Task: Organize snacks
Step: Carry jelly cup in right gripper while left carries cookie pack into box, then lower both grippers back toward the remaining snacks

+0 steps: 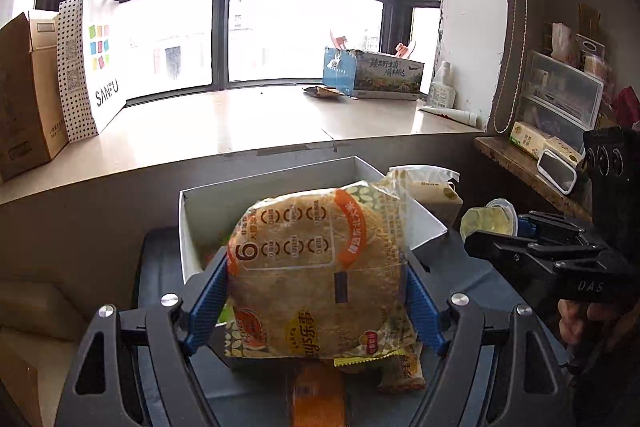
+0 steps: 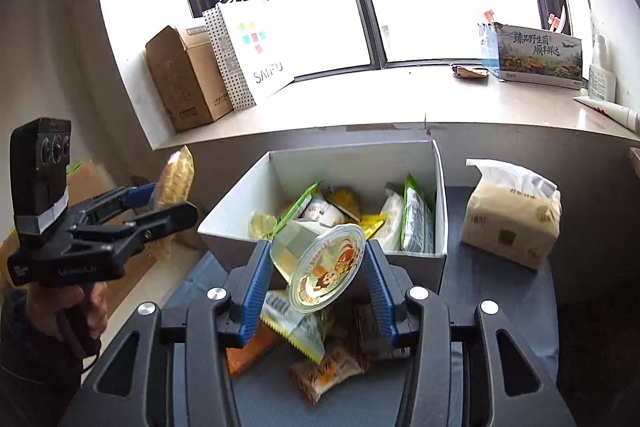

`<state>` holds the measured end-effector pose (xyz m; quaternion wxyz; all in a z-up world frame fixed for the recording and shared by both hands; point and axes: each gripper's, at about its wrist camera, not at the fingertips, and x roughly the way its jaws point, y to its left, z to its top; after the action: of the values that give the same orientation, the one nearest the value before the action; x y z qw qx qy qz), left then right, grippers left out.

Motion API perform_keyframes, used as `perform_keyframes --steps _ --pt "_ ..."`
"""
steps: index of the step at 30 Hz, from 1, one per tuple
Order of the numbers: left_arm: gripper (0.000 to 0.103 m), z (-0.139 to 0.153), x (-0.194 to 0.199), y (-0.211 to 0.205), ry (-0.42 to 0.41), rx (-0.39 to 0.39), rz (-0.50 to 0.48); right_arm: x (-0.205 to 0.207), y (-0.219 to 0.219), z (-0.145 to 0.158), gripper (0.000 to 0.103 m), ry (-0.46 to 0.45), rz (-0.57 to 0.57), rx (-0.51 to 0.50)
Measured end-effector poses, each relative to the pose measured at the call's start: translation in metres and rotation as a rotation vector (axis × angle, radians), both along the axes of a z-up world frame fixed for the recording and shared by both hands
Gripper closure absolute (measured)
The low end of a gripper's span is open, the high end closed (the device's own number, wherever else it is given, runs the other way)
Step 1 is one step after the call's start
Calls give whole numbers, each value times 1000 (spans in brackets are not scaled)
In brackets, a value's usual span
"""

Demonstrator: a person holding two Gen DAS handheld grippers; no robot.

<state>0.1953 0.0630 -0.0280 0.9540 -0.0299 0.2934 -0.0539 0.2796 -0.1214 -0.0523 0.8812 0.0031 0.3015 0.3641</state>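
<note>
Blue pads of the left gripper (image 1: 316, 291) press on both sides of a large bag of snack cakes (image 1: 320, 275), its jaws standing wide because the bag is wide. That bag fills the space between the fingers and hangs in front of the white box (image 1: 192, 227), hiding much of the box's inside in the left wrist view. Below it, on the dark grey table (image 1: 480, 279), lie an orange packet (image 1: 318, 397) and a yellow-edged wrapper (image 1: 400, 367), both loose and partly under the bag.

On the right, the right gripper (image 2: 316, 279) is closed about halfway on a clear jelly cup (image 2: 320, 263). The cup is tilted, its printed foil lid facing the camera and its body pointing toward the box, with one blue pad against each side of it. From the left wrist camera the same cup (image 1: 488, 221) shows at the tips of the right gripper (image 1: 496, 227), just right of the box's corner.

Seen from the right wrist, the cup is held just in front of the box's near wall (image 2: 320, 247). Inside the box are several packets, among them green-and-white ones (image 2: 416, 223) leaning against its right wall. More loose snacks lie on the table under the cup, including an orange-and-white pack (image 2: 324, 375). A soft pack of tissues (image 2: 512, 215) stands right of the box, apart from it. Off to the left the left gripper (image 2: 160, 195) holds the big bag (image 2: 176, 179) edge-on, level with the box and clear of it.
</note>
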Motion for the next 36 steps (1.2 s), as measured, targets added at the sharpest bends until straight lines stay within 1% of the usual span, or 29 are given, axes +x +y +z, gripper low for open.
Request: perform_keyframes --steps 1,4,6,8,10,12,13,14,15,16,17,19,22,28,31,33,34,36 --pt "20 1 13 1 8 -3 4 12 6 5 53 8 -10 11" --pt "20 -1 49 6 45 -11 18 42 25 13 53 -15 -49 -23" --pt "20 -7 69 7 63 -1 38 62 38 13 53 -8 -49 -50" --pt "20 -16 88 10 99 4 68 79 47 11 53 -15 -54 -95" --pt "20 -25 100 14 129 6 87 93 54 6 53 -3 -73 -134" --pt "20 -32 110 14 152 20 93 109 55 -3 52 37 -81 -146" --pt "19 -36 114 14 163 24 99 117 55 -8 51 72 -81 -151" --pt "14 -40 118 15 178 15 108 123 55 -12 47 99 -84 -156" --pt "9 -42 119 17 174 2 119 127 54 -16 25 114 -92 -163" --pt "0 -43 117 20 161 -10 127 129 52 -19 3 112 -114 -169" --pt "0 -43 116 21 159 -19 128 130 48 -20 0 100 -143 -167" --pt "0 -44 111 23 154 -25 130 132 41 -22 0 109 -164 -154" --pt "0 -42 105 26 151 -19 131 132 32 -22 0 148 -147 -102" --pt "0 -30 95 32 126 -69 133 122 20 -5 0 116 -160 -44" --pt "0 -21 79 30 91 -76 123 107 12 7 0 99 -135 8" --pt "0 -15 60 26 48 -95 83 92 8 15 0 68 -112 22" --pt "0 -13 50 23 24 -94 61 82 5 18 0 47 -104 30" --pt "0 -6 27 19 -22 -74 56 60 -2 22 0 12 -81 44"
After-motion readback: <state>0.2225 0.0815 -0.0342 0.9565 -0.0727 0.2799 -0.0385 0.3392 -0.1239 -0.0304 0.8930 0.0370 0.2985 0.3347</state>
